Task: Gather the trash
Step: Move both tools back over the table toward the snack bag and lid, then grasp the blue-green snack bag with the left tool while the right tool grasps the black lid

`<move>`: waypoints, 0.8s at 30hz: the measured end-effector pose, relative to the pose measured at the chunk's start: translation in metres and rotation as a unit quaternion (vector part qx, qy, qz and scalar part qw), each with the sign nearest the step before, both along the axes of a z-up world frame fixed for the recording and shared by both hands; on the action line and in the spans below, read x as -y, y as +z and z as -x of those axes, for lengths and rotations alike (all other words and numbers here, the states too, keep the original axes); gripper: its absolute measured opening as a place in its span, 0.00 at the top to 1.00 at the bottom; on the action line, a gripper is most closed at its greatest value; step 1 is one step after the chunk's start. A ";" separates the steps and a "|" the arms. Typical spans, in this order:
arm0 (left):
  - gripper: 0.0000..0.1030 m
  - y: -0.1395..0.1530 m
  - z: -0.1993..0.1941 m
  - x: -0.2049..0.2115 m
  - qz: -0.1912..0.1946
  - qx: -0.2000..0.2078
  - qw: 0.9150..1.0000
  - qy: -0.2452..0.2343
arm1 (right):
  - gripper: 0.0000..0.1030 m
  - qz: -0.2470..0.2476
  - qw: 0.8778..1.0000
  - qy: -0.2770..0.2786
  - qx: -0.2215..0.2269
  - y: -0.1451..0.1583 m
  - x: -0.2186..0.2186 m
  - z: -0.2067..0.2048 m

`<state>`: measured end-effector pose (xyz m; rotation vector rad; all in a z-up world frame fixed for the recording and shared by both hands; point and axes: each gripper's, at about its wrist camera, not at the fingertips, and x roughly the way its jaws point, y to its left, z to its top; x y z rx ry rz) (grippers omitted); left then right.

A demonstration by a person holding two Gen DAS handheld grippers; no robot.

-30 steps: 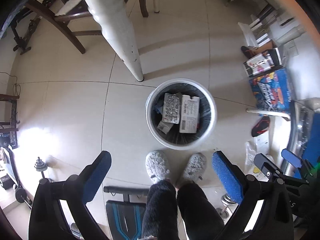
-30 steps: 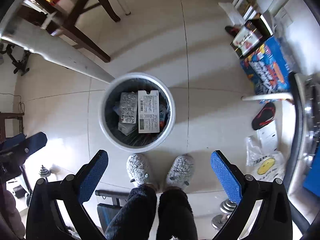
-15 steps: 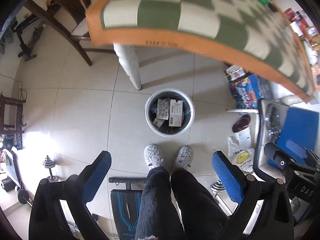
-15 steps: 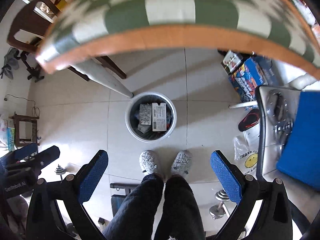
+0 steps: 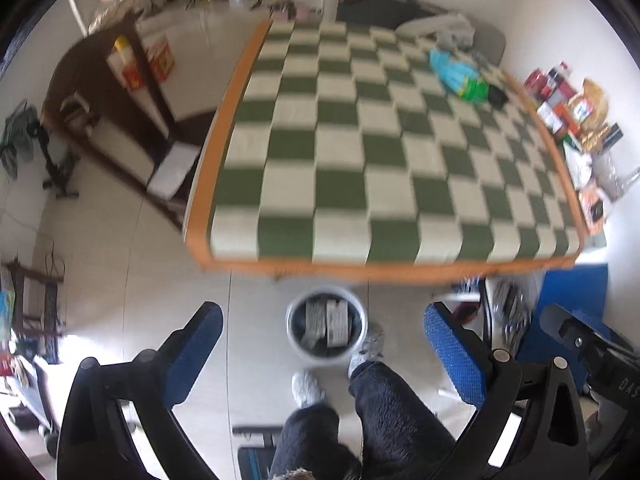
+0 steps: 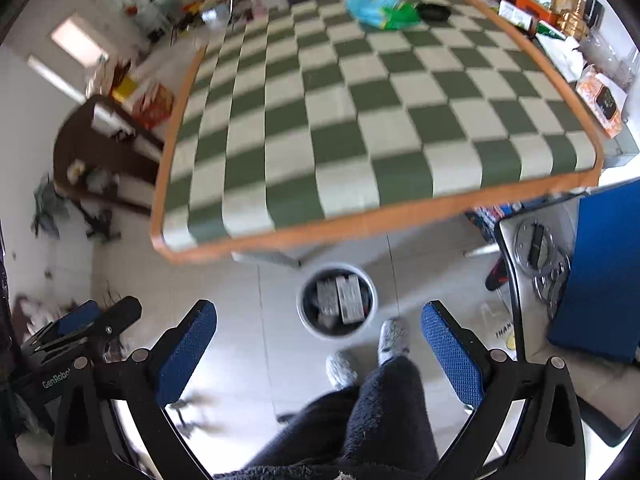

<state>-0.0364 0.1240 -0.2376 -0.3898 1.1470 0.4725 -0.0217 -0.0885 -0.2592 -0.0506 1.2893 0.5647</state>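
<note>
Grippers both idle: left hand-held gripper (image 5: pixel 320 344) is sitting with fingers spread wide, nothing between the pads; right hand-held gripper (image 6: pixel 318 340) likewise spread and empty.

Trash bin (image 5: pixel 326 328) is standing on the floor just ahead of both, close in between the finger lines and below them, beside the person's slippers (image 5: pixel 306 388). Flat cartons and a blister-type pack are lying in it already.

Remaining candidate trash: blue-green plastic bag (image 6: pixel 380 10) lying on the checkered tabletop (image 6: pixel 360 120), far ahead and up from the grippers, near the tabletop's far edge and right of centre. Its long axis is running roughly left-right across the right wrist view, and diagonally in the left one (image 5: pixel 460 76). A small dark item (image 6: pixel 434 12) is touching or just beside its right end; too blurred to identify.

Judgement: next move is a long forward reach over the tabletop, and the right hand-held gripper looks nearer since the bag is sitting right of the midline.

View differences: right wrist is showing the left tool at lower left, plus metal discs on a side surface (image 6: pixel 536 256). Left wrist is showing the right tool at its lower right edge, and more of the dark wooden chair (image 5: pixel 120 120) left of the tabletop. Both frames are motion-blurred.
</note>
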 end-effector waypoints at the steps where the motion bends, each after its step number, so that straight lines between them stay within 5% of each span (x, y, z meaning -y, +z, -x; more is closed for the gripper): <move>1: 0.00 0.004 -0.009 -0.003 -0.002 0.003 1.000 -0.002 | 0.00 -0.002 1.000 -0.009 0.007 0.008 0.000 -0.013; 7: 0.00 0.022 -0.124 -0.012 0.007 0.022 1.000 -0.012 | 0.00 -0.012 0.998 -0.058 0.027 0.029 0.006 -0.108; 13: 0.00 0.011 -0.257 -0.023 0.040 0.014 0.999 -0.007 | 0.00 -0.017 0.995 -0.100 0.020 0.017 0.020 -0.252; 19: 0.01 -0.046 -0.412 -0.036 0.138 -0.019 0.990 0.015 | 0.00 -0.003 0.991 -0.134 -0.005 -0.014 0.027 -0.410; 21: 0.16 -0.063 -0.448 -0.039 0.171 -0.023 0.985 0.027 | 0.00 0.006 0.990 -0.143 -0.017 -0.028 0.029 -0.469; 24: 0.19 -0.097 -0.503 -0.041 0.215 -0.033 0.975 0.042 | 0.00 0.016 0.988 -0.152 -0.023 -0.044 0.027 -0.529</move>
